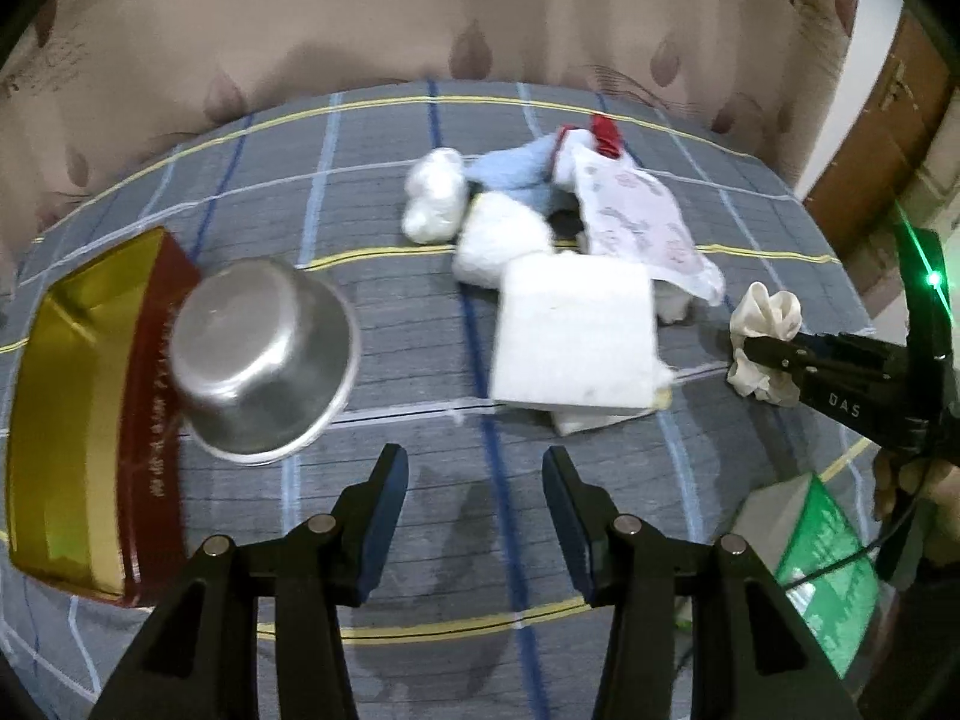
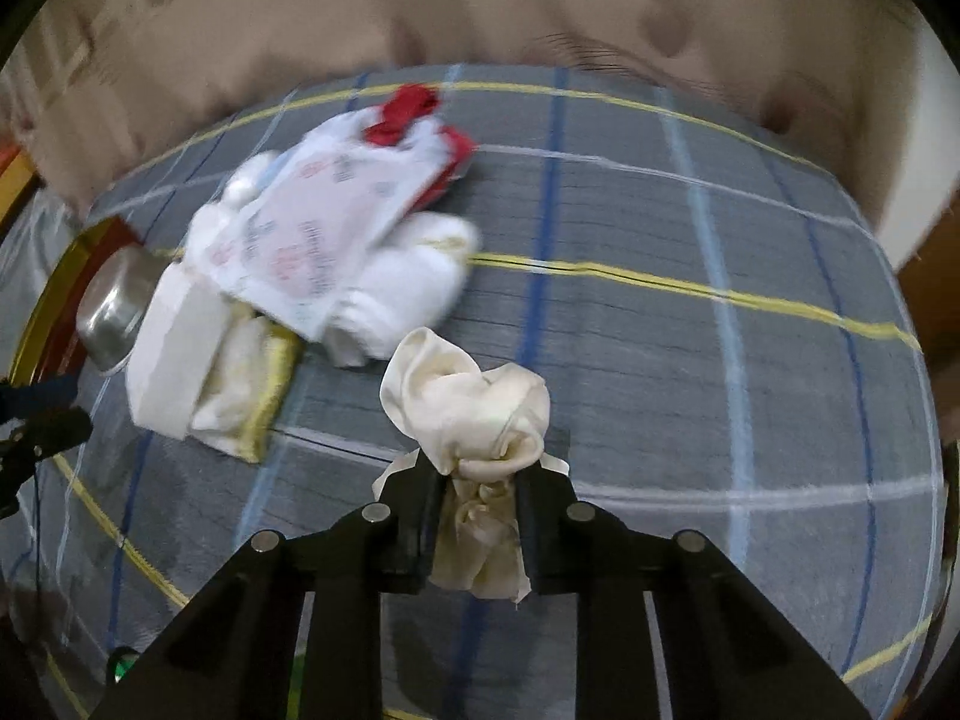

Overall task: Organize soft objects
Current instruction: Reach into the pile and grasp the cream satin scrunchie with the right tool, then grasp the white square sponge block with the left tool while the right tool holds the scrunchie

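Note:
My right gripper (image 2: 477, 471) is shut on a crumpled cream cloth (image 2: 474, 408) and holds it above the plaid bedsheet; it also shows at the right of the left wrist view (image 1: 744, 354) with the cream cloth (image 1: 765, 315). My left gripper (image 1: 474, 462) is open and empty over the sheet. A pile of soft things lies in the middle: a white foam block (image 1: 576, 330), a white towel (image 1: 498, 240), a white bag (image 1: 435, 195), a blue cloth (image 1: 516, 171), a printed plastic bag (image 1: 642, 222) and a red piece (image 1: 606, 135).
A steel bowl (image 1: 264, 360) lies upside down against a red and gold box (image 1: 84, 420) at the left. A green and white package (image 1: 822, 564) sits at the right. A beige curtain (image 1: 420, 12) hangs behind the bed.

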A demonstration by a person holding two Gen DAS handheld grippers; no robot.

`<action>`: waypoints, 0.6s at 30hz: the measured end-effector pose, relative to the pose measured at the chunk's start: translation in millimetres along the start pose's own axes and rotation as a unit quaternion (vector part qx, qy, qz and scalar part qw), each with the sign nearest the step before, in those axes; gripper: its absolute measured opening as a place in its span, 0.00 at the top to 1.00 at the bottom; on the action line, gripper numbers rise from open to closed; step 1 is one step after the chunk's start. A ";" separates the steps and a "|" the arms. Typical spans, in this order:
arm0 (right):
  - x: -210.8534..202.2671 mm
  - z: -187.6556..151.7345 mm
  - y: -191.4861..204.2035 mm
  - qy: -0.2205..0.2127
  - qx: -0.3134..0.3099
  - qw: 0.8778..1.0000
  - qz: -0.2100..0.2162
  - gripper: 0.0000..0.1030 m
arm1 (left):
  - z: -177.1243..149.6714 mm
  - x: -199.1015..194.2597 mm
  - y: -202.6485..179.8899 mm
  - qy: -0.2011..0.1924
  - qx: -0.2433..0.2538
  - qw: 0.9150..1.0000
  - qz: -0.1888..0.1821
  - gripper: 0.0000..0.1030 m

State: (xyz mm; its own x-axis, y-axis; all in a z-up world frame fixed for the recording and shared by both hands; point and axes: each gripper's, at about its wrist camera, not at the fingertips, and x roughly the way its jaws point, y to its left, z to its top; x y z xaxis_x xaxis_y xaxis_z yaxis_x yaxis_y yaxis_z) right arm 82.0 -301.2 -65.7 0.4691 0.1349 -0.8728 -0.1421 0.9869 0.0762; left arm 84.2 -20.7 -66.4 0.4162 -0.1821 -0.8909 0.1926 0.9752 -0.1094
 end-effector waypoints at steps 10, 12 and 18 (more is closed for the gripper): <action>-0.8 -19.4 -36.9 -0.049 0.054 0.997 -0.041 0.80 | 9.7 -4.0 -23.6 -0.010 0.029 0.999 -0.026 0.27; 2.3 -20.6 -39.0 -0.053 0.061 0.996 -0.037 0.80 | 12.9 -3.1 -26.2 -0.013 0.029 0.999 -0.025 0.26; 4.5 -25.8 -38.3 -0.069 0.062 0.995 -0.036 0.78 | 26.3 2.4 -29.6 -0.016 0.024 0.999 -0.023 0.16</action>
State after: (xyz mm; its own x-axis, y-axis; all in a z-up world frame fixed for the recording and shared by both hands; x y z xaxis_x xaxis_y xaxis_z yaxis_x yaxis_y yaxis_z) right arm 67.0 -340.7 -84.9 0.5906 0.0663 -0.8042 0.0004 0.9966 0.0824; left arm 102.9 -53.4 -53.7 0.4341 -0.2313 -0.8707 0.2549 0.9585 -0.1275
